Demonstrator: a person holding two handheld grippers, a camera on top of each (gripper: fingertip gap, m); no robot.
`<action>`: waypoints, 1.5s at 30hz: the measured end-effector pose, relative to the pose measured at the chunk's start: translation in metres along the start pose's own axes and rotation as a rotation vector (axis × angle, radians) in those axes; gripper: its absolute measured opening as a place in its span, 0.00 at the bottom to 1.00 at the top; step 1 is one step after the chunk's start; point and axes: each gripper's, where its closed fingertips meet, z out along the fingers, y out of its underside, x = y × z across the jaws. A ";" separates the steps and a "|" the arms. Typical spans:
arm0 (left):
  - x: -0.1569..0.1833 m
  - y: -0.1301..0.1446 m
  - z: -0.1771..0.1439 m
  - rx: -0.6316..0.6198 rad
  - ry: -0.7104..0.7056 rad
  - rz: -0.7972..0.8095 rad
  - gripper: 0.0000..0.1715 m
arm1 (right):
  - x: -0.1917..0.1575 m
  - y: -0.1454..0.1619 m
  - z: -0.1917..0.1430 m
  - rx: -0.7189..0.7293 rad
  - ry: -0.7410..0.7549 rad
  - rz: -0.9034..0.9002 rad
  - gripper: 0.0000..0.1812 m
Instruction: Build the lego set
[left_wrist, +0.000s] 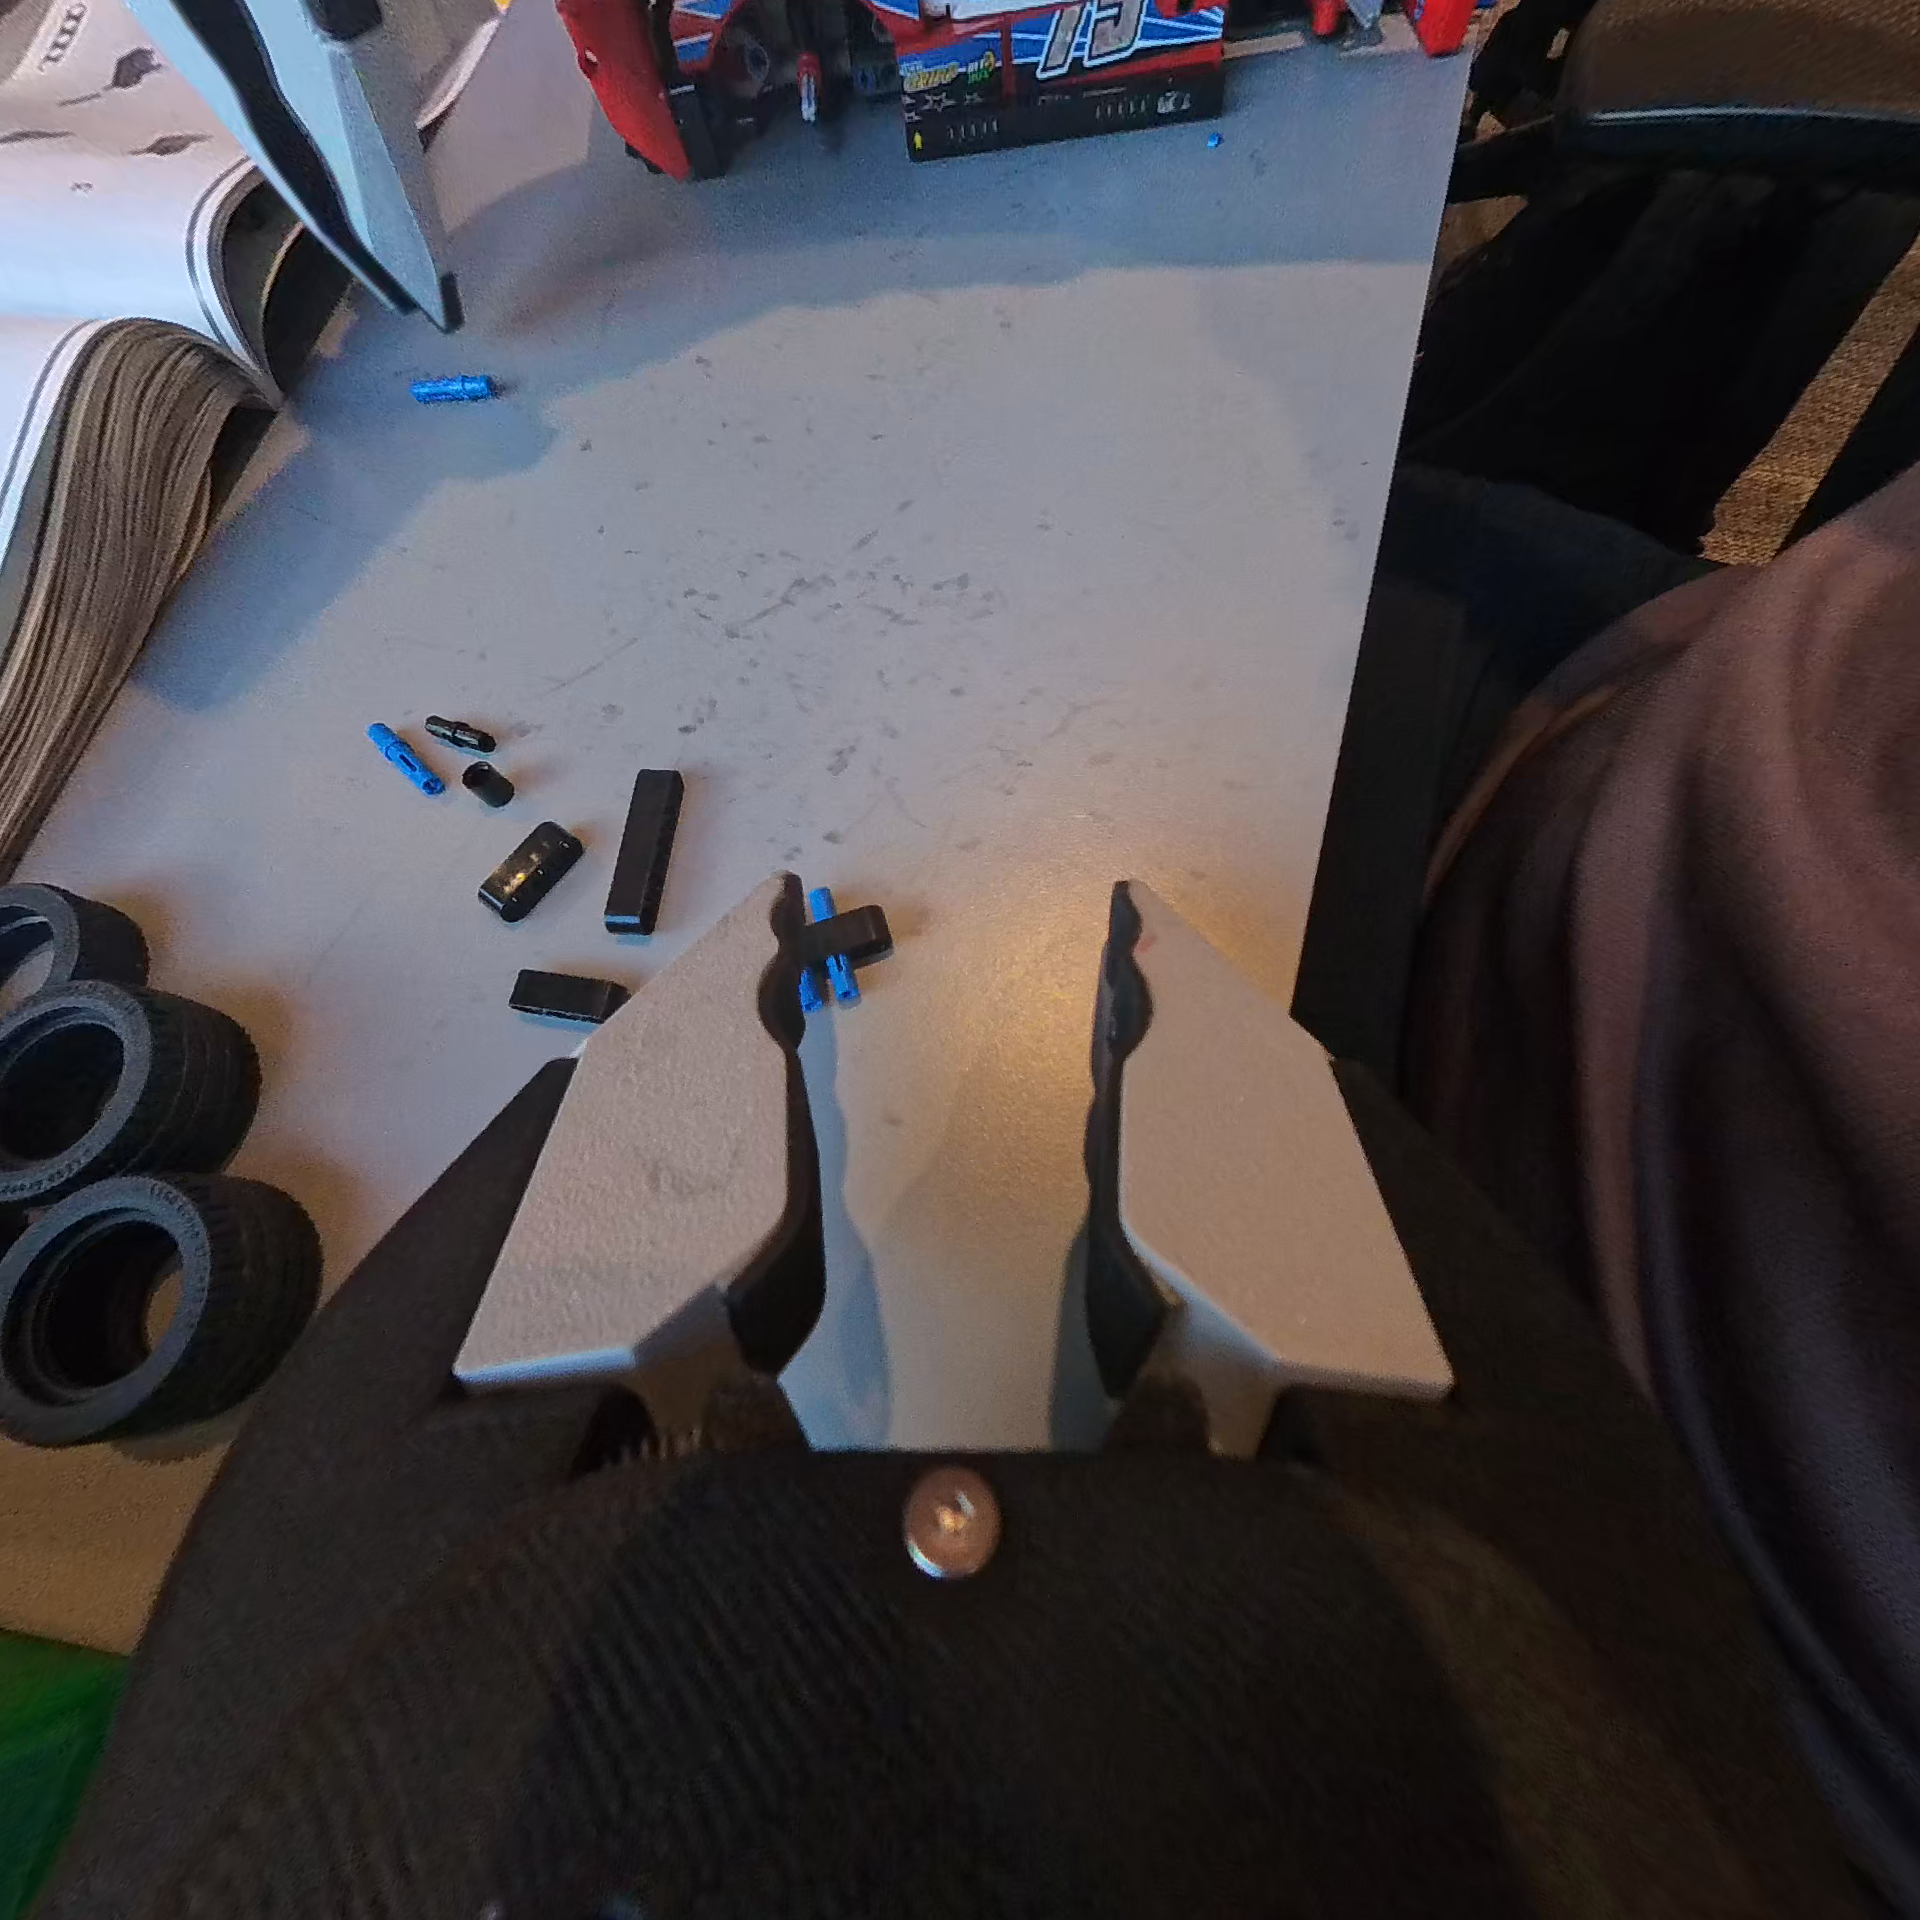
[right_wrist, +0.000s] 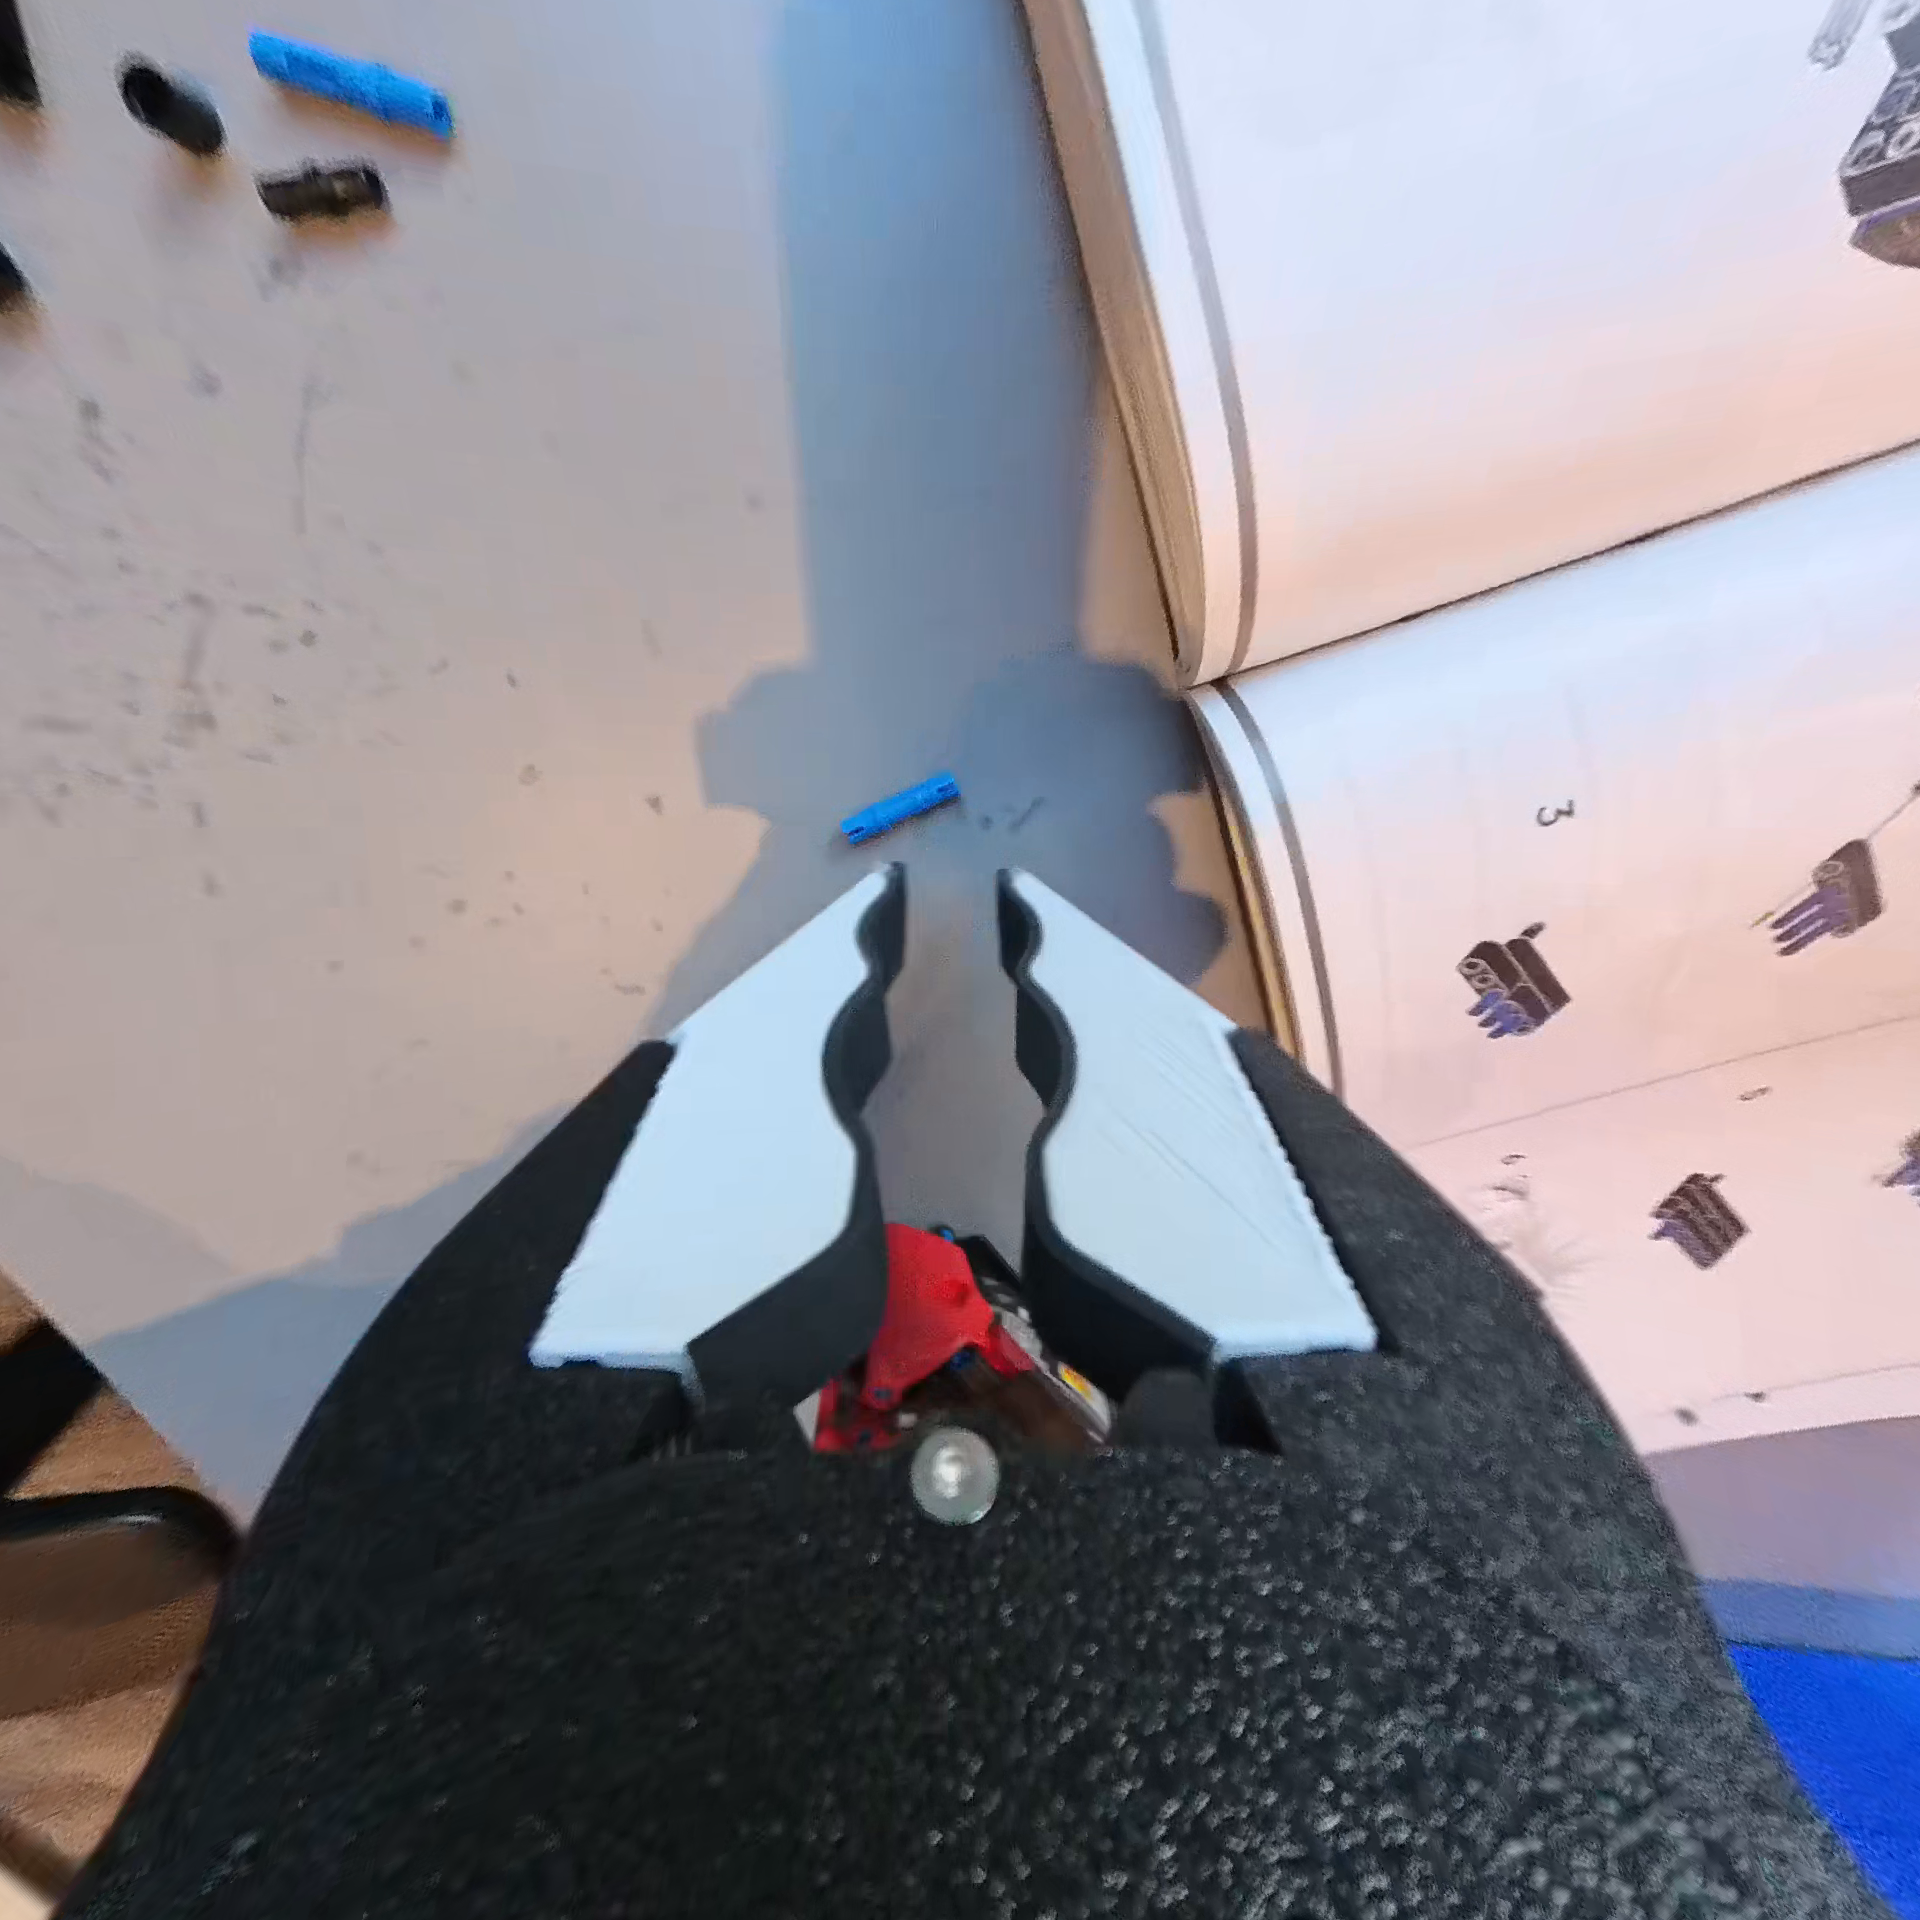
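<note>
In the left wrist view my left gripper (left_wrist: 954, 894) is open and empty, low over the grey table (left_wrist: 935, 540). A small black connector with two blue pins (left_wrist: 844, 940) lies just inside its left fingertip. Black beams (left_wrist: 644, 852) (left_wrist: 530, 871) (left_wrist: 566, 995), a blue pin (left_wrist: 405, 758), a black pin (left_wrist: 459, 732) and a black bush (left_wrist: 488, 782) lie to the left. In the right wrist view my right gripper (right_wrist: 950, 878) is open with a narrow gap and empty. A blue pin (right_wrist: 899, 807) lies just beyond its tips. This gripper's fingers (left_wrist: 416, 239) also show at the top left of the left wrist view, above that pin (left_wrist: 452, 389).
The open instruction booklet (right_wrist: 1558, 416) lies right of the right gripper and along the table's left side (left_wrist: 94, 447). Three black tyres (left_wrist: 114, 1143) stand at the near left. A red car model (left_wrist: 883, 73) stands at the far edge. A person's dark clothing (left_wrist: 1714, 1039) is right of the table. The tips of one gripper are about 25 centimeters away from the tips of the other. The black bush (left_wrist: 488, 782) is closer to my left gripper, around 9 centimeters from its tips; the right tips are 15 centimeters off. Seen from the right wrist view (right_wrist: 175, 120) as well.
</note>
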 end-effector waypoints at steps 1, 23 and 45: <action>0.000 0.000 0.000 -0.002 0.000 0.000 0.33 | -0.002 -0.002 0.000 0.007 -0.015 0.035 0.14; 0.000 0.003 0.003 -0.028 0.003 0.004 0.32 | -0.047 -0.055 0.015 0.156 -0.026 0.066 0.02; -0.029 -0.014 -0.013 0.111 -0.229 0.004 0.29 | -0.165 -0.071 -0.059 0.879 0.216 0.072 0.13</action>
